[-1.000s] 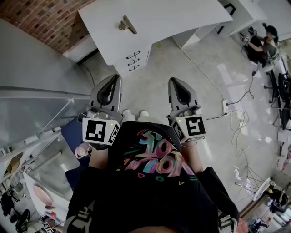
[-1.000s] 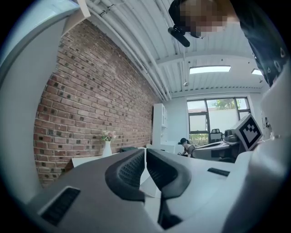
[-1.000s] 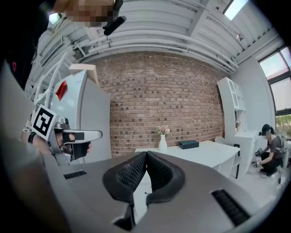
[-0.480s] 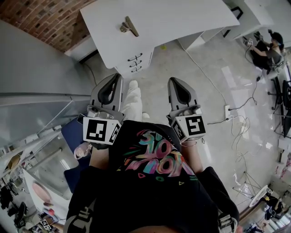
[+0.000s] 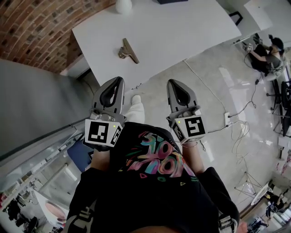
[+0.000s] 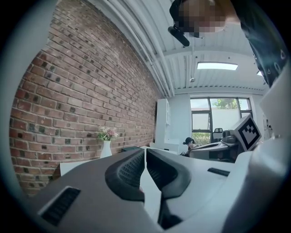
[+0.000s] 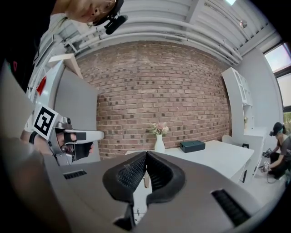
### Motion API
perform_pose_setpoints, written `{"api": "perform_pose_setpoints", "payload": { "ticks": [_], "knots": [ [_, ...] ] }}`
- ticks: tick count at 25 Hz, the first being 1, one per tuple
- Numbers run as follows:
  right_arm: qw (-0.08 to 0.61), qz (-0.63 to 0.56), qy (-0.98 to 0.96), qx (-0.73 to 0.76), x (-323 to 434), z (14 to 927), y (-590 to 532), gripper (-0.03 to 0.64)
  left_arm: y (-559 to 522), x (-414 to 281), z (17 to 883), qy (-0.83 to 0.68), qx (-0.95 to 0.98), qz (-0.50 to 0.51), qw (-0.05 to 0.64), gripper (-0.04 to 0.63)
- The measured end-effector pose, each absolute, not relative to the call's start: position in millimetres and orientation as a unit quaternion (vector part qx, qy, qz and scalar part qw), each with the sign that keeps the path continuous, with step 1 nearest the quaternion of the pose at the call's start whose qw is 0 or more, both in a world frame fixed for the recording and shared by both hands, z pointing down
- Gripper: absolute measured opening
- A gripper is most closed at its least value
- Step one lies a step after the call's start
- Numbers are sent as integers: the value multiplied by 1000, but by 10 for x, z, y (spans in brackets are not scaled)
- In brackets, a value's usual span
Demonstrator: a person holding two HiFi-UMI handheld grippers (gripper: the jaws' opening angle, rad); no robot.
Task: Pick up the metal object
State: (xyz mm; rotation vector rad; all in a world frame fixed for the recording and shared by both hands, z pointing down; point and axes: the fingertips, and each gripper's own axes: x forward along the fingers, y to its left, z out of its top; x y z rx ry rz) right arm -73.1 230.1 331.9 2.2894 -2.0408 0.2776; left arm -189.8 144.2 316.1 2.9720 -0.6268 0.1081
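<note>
A white rectangular table [image 5: 182, 36] stands against a red brick wall [image 5: 36, 32] on a pale, glossy tiled floor [image 5: 204, 86]. On the table's near-left part lies the shiny, brass-toned, clip-shaped metal object [image 5: 127, 50], alone and well apart from both grippers. At the table's far edge stand a white vase [image 5: 123, 5] and a dark box [image 5: 172, 1]. Right of the table, a white power strip [image 5: 226, 117] with trailing cables lies on the floor, and beyond it is a seated person [image 5: 268, 48].

The left gripper [image 5: 117, 83] and the right gripper [image 5: 172, 84] are level with each other just short of the table's near edge. Each has its jaws pressed together on nothing.

Only the head view shows the metal object plainly. Only the gripper views show the vase's pink flowers [image 7: 159, 129]. The left gripper view adds a tall window [image 6: 218, 120] beyond the table.

The marker cubes [image 5: 102, 133] carry black-and-white squares and no words. The colourful lettering on the black T-shirt [image 5: 154, 159] cannot be read.
</note>
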Motion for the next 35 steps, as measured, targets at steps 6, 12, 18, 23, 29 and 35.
{"api": "perform_pose_setpoints", "payload": {
  "ticks": [6, 12, 18, 23, 29, 35],
  "knots": [
    [30, 93, -651, 752, -395, 3252, 1601, 18, 705, -1526, 3119, -195, 979, 38, 53, 32],
    [41, 108, -645, 756, -199, 3355, 1148, 18, 254, -1306, 3225, -184, 980, 47, 66, 32],
    [76, 153, -634, 755, -63, 3542, 970, 18, 17, -1219, 3321, -190, 977, 57, 78, 32],
    [81, 162, -651, 737, 117, 3677, 819, 18, -82, -1094, 3488, -216, 970, 68, 89, 32],
    [81, 150, -699, 694, 499, 3731, 436, 18, -333, -756, 3505, -270, 957, 65, 86, 32],
    [103, 141, -758, 628, 977, 3746, 27, 18, -561, -460, 3404, -355, 930, 48, 79, 32]
  ]
}}
